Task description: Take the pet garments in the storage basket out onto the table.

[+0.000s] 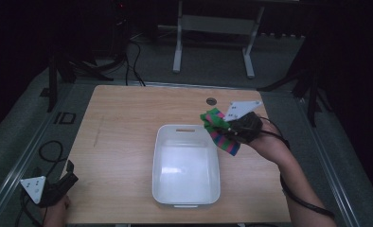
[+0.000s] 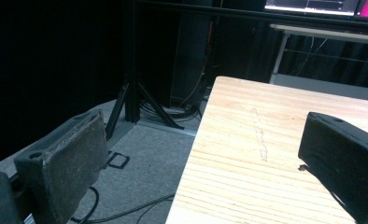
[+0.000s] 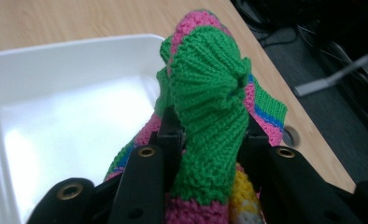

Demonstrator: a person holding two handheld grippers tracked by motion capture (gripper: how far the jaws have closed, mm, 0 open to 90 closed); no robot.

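A knitted cloth [image 1: 218, 128] in green, pink and blue stripes hangs above the table, just right of the white tub's [image 1: 162, 158] far right corner. My right gripper [image 1: 229, 127] is shut on it; in the right gripper view the green ribbed part [image 3: 208, 98] bulges up between the two black jaws, with the white tub [image 3: 42, 70] behind and to the left. My left gripper [image 1: 66, 177] rests at the table's near left corner, jaws wide apart with nothing between them. The left gripper [image 2: 205, 163] view looks along the table's left edge.
The wooden table [image 1: 123, 118] has a round cable hole [image 1: 211, 100] near its far edge. The tub is empty. Cables [image 1: 49, 151] lie on the floor at the left, and a white table frame [image 1: 213, 28] stands behind.
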